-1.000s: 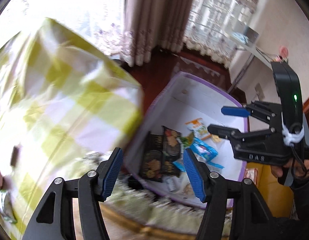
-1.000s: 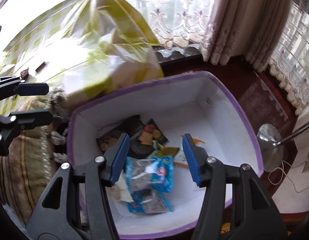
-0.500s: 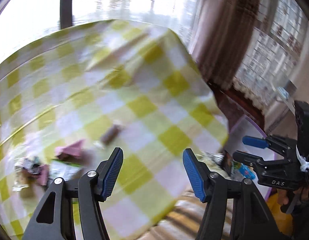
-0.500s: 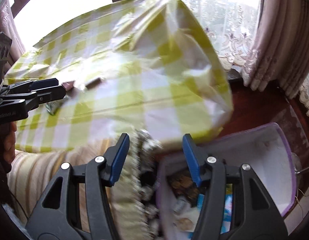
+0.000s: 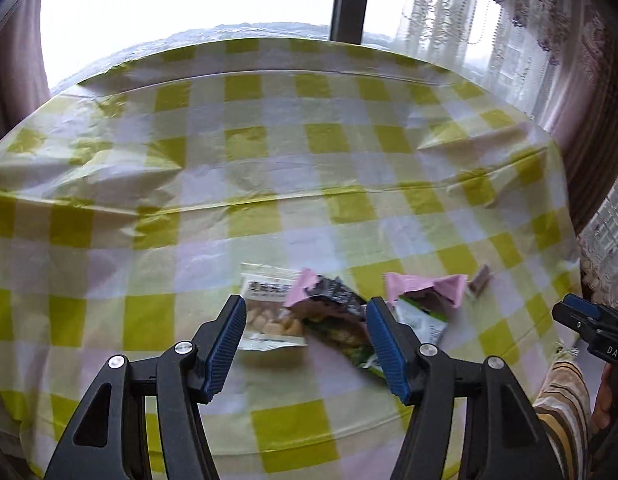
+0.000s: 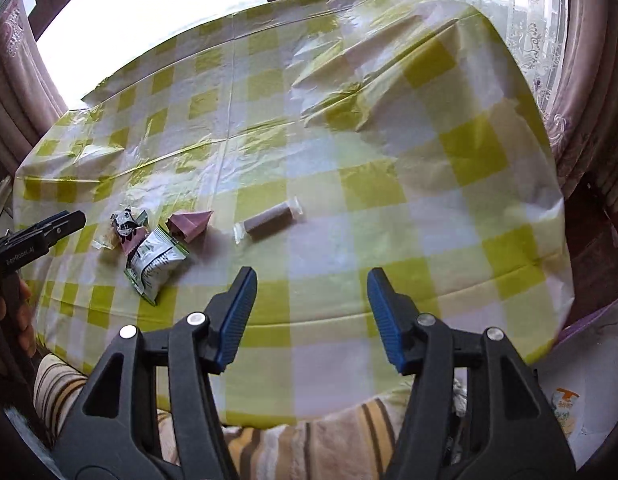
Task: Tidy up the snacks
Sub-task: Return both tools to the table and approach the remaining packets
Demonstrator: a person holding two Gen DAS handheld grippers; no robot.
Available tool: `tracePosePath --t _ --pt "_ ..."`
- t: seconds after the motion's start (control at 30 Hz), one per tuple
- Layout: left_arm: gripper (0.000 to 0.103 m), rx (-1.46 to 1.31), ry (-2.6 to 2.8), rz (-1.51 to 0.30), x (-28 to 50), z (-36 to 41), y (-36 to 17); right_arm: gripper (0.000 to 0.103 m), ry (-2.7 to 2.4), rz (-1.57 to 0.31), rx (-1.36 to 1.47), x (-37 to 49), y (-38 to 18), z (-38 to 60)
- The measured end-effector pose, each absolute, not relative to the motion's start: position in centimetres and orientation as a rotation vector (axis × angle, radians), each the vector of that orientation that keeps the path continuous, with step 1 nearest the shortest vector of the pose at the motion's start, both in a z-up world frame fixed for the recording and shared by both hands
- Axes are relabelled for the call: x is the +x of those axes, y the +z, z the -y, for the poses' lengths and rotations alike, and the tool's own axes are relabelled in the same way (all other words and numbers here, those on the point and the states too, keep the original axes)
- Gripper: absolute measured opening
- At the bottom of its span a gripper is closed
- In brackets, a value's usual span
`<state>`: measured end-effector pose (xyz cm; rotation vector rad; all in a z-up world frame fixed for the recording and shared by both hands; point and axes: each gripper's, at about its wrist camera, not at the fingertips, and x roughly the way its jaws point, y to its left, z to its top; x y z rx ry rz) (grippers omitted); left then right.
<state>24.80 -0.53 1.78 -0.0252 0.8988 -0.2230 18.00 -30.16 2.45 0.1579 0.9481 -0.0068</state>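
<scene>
Window-side table under a yellow-check cloth (image 6: pixel 349 184), curtains on both sides, backlit.

Left gripper (image 5: pixel 305 344) is hovering with fingers released, nothing between the pads. Just ahead of the gap a dark green pack (image 5: pixel 337 320) is lying flat, angled toward the right finger. At the left fingertip (image 5: pixel 225 344) a clear nut pouch (image 5: pixel 269 312) is sitting on the cloth. Past the right fingertip: a silver-green pack (image 5: pixel 423 322), then a pink wrapper (image 5: pixel 427 286), then a small brown bar (image 5: pixel 483 280) furthest out. Gripper looks lined up over the cluster, so judging it is setting up a pick there.

Right gripper (image 6: pixel 311 316) is also released and empty, pads over bare cloth. Nearest thing is the brown bar in a clear sleeve (image 6: pixel 269 220), ahead and slightly left of the left finger. The rest of the cluster is lying further left, near the other gripper's tip.

Purple box (image 6: pixel 585 364) is sitting low, right of the right finger, off the table edge; one printed pack is visible inside. Probably the drop target, which would explain why the snacks are loose on the table beside it.

Count on the table: 1 nut pouch, 1 dark green pack, 1 silver-green pack, 1 bar, pink wrappers at least 1, possibly 2, since a pink flap on the dark pack may be separate. About five or six items are waiting to be moved.
</scene>
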Motion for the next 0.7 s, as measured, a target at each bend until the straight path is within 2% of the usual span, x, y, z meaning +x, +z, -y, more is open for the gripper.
tracePosePath --t 0.1,0.33,0.43,0.7 --pt "0.07 -0.015 -0.18 -0.912 24.9 -0.7 0.6 0.061 -0.03 -0.957 0.182 20.1 1.7 29.0" --pt "0.071 0.009 -0.205 -0.947 25.4 -0.7 -1.8 0.061 -0.093 -0.977 0.238 23.4 -0.1 28.0" --pt "0.075 0.013 -0.215 -0.956 26.0 -0.5 -2.5 0.061 -0.109 -0.986 0.249 24.4 -0.7 27.8" --pt "0.076 0.014 -0.217 -0.965 28.6 -0.8 -4.4 0.061 -0.138 -1.009 0.263 26.5 -2.4 27.4"
